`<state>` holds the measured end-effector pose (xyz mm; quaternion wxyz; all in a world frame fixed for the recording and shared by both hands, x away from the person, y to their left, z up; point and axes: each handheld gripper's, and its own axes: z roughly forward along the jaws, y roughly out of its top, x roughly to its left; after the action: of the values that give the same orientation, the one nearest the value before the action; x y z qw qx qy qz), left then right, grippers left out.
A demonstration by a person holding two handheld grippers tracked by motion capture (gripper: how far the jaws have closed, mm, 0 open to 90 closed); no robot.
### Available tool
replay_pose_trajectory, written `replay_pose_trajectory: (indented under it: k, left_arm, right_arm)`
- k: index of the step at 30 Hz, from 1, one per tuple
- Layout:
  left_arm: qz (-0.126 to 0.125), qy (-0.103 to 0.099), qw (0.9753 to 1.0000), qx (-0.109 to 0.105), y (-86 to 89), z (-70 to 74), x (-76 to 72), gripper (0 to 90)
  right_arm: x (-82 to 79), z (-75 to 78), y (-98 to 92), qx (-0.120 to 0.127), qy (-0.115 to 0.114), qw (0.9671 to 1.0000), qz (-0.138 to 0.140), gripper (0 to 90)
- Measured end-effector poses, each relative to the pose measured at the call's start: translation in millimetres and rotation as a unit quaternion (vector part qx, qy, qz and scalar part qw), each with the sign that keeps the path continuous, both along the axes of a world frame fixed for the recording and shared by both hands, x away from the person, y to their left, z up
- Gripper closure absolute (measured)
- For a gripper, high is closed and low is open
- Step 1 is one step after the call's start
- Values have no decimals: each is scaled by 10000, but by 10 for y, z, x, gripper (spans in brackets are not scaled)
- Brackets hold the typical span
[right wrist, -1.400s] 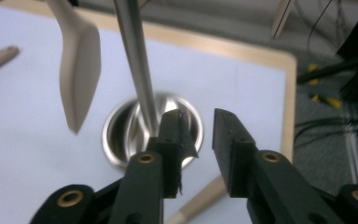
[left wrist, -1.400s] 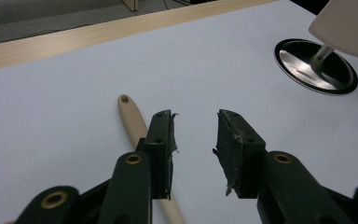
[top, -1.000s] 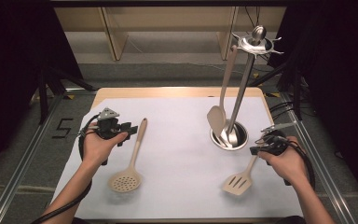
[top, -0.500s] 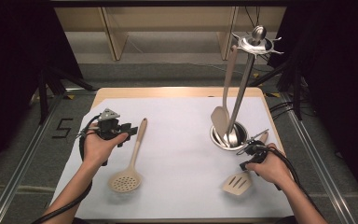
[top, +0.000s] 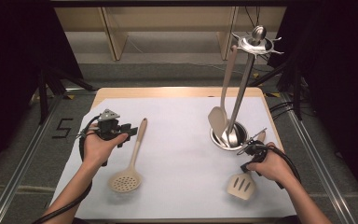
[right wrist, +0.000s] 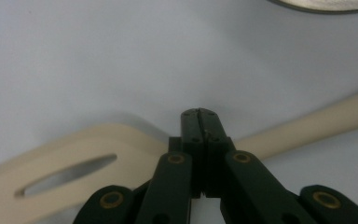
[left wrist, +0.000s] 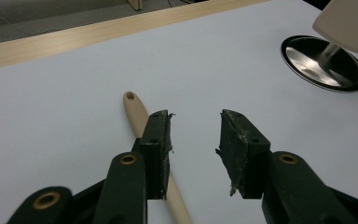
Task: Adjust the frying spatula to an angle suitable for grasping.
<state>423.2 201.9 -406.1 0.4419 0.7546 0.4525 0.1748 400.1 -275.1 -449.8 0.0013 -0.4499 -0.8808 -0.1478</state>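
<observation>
A beige perforated skimmer (top: pixel 127 179) lies on the white sheet at the left, its handle (left wrist: pixel 135 109) passing just under the left finger of my open left gripper (top: pixel 129 130) (left wrist: pixel 196 121); nothing is between the jaws. A beige slotted spatula (top: pixel 241 185) (right wrist: pixel 74 158) lies at the right front. My right gripper (top: pixel 251 158) (right wrist: pixel 199 112) hovers low over the spatula's neck with its jaws pressed together and nothing visible between them.
A metal utensil stand (top: pixel 242 88) rises from its round base (top: pixel 228 137) (left wrist: pixel 324 63) at the right, with a beige turner (top: pixel 217 119) hanging from it. The white sheet (top: pixel 182 126) covers a wooden table. Dark shelving stands beyond.
My right gripper has moved from beside the stand's base down and toward the person, onto the slotted spatula's neck. The left gripper has stayed by the skimmer handle.
</observation>
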Motion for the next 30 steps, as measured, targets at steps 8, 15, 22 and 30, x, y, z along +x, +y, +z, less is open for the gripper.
replay_pose_trajectory:
  k: [8,15,22,30]
  left_arm:
    - [13,44,10000,5,4,-5,-2,616]
    - [12,31,10000,0,2,-6,-2,614]
    - [28,45,10000,-16,0,-16,5,611]
    - [-47,41,9999,116,34,0,1,606]
  right_arm:
    - [-52,77,-115,-15,129,9999,-51,900]
    - [-89,117,-158,-287,378,9987,-187,900]
    - [-63,158,-248,177,-25,9932,-1149,798]
    - [163,129,-250,217,269,9727,-2293,617]
